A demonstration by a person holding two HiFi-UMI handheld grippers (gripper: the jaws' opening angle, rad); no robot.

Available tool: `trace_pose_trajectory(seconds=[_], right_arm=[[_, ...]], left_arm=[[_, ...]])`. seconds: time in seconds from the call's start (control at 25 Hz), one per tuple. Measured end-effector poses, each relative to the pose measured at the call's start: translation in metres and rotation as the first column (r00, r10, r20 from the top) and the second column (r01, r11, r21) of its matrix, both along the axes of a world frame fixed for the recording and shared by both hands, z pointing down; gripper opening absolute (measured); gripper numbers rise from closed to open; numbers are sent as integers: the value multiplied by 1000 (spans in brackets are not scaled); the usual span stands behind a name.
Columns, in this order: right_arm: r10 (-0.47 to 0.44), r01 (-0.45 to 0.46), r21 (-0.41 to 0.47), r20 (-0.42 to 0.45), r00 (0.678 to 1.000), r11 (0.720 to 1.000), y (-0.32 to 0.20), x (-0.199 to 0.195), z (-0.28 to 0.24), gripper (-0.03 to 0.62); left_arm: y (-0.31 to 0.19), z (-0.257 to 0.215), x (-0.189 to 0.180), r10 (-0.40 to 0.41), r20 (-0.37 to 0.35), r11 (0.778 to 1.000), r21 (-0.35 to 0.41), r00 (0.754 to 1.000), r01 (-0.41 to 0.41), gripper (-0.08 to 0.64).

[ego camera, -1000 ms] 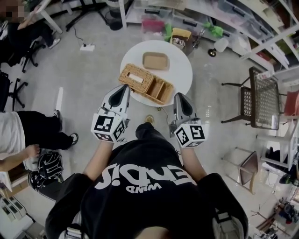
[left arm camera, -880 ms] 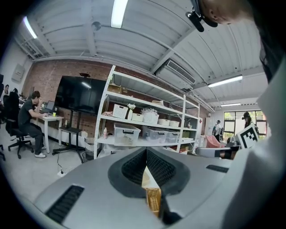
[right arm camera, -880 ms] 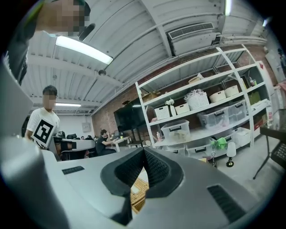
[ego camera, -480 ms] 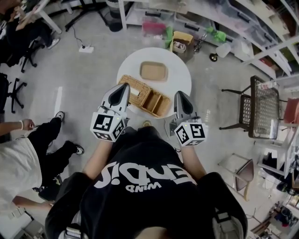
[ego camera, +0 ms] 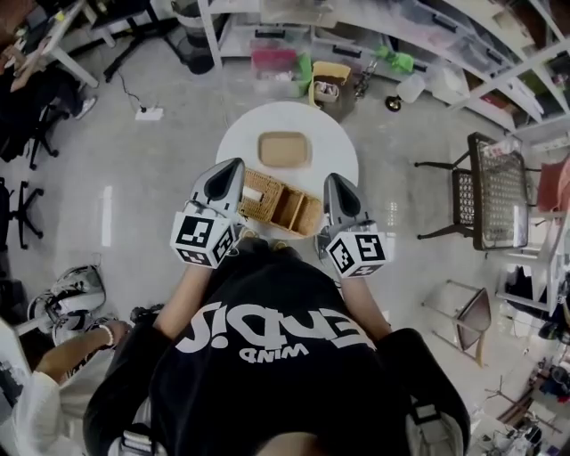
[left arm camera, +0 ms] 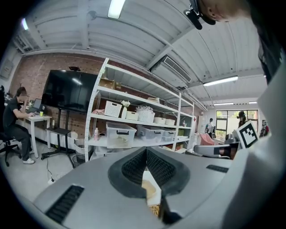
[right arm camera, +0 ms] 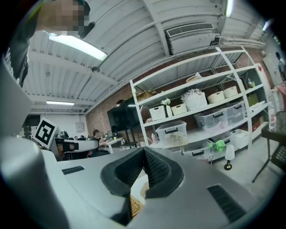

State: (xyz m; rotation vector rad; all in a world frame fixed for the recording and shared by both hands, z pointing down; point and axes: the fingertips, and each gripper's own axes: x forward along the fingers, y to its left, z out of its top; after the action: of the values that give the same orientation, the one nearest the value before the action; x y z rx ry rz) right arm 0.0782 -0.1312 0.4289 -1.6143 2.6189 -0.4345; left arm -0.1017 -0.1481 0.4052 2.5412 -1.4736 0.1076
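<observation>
A round white table (ego camera: 338,147) stands just ahead of me. On it lie a shallow tan tray (ego camera: 283,150) and, nearer, a woven wicker basket (ego camera: 283,207) with compartments. My left gripper (ego camera: 233,167) hangs over the basket's left end, and my right gripper (ego camera: 330,182) over its right end. Both are shut and hold nothing. In the left gripper view the jaws (left arm camera: 146,151) meet at the tips, and a bit of tray and wicker (left arm camera: 154,209) shows below them. The right gripper (right arm camera: 144,152) view shows the same, with wicker (right arm camera: 134,204) below.
White shelves with storage bins (ego camera: 419,22) run along the far side, with a pink bin (ego camera: 272,61) and a yellow box (ego camera: 328,78) on the floor under them. A metal chair (ego camera: 494,191) stands to the right. A crouching person (ego camera: 49,374) is at the lower left.
I have moved closer to the table, so both gripper tips now overlap the basket's ends. The person at the left has shifted down and away. Both grippers stay shut.
</observation>
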Motion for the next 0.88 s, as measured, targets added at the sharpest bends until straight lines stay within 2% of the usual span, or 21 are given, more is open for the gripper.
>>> trace_pose_trajectory(seconds=[0.16, 0.2, 0.4, 0.68, 0.88], right_arm=[[17, -17, -7, -3, 1000, 1000, -11, -1, 1, -4], [16, -16, -11, -3, 1000, 1000, -13, 0, 2, 28], [16, -16, -29, 3, 1000, 999, -23, 2, 7, 87], [-30, 30, -74, 11, 1000, 997, -36, -5, 20, 254], [-63, 65, -145, 16, 998, 987, -53, -8, 48, 273]], left_arm=[[-11, 4, 0, 14, -11, 1000, -15, 1000, -14, -2], [-13, 4, 1, 15, -12, 1000, -17, 1000, -15, -2], [-20, 7, 4, 30, -16, 999, -22, 999, -30, -2], [-31, 11, 5, 43, -12, 998, -39, 999, -43, -2], [-37, 15, 6, 53, -1, 998, -44, 999, -53, -2]])
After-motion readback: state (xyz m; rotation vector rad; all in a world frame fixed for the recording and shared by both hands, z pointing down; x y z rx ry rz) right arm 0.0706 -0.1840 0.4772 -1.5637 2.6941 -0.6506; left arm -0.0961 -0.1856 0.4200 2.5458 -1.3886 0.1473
